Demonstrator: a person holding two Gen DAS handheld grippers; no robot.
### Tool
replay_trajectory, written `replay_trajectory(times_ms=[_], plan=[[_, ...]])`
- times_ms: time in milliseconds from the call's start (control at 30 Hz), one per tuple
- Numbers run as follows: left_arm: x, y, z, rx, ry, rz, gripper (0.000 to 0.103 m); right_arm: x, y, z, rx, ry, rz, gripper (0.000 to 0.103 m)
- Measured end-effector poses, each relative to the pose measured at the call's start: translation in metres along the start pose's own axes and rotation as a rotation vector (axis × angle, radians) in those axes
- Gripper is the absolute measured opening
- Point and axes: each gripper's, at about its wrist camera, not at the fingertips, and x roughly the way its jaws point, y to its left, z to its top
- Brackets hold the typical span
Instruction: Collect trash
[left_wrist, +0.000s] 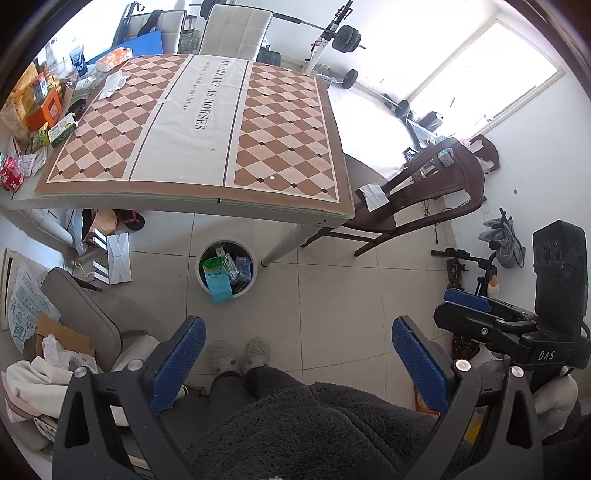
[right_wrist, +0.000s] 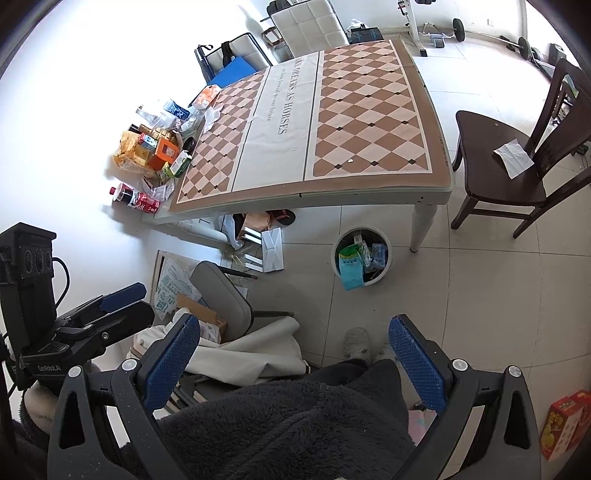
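A white round trash bin (left_wrist: 226, 271) stands on the floor by the table leg, holding a green-blue bag and wrappers; it also shows in the right wrist view (right_wrist: 362, 258). Both grippers are held high above the floor, well back from the table. My left gripper (left_wrist: 298, 338) is open and empty. My right gripper (right_wrist: 295, 334) is open and empty; its body also shows in the left wrist view (left_wrist: 498, 321). Boxes, cartons, crumpled paper and a red can (left_wrist: 13, 175) are piled at the table's left end (right_wrist: 155, 155).
The table (left_wrist: 207, 125) has a checkered mat. A dark wooden chair (right_wrist: 506, 166) with a white paper on its seat stands right of it. A grey chair (right_wrist: 221, 291), cardboard and bags crowd the floor at left. My slippered feet (left_wrist: 240, 354) are below.
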Motion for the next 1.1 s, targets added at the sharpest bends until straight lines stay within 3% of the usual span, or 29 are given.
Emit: replay_trajectory(times_ms=[1100], plan=[[0.014,-0.009,0.001,-0.02,0.009,-0.002,0.103,0.0,-0.021,-0.003,-0.002,0.019,-0.02,0.103]])
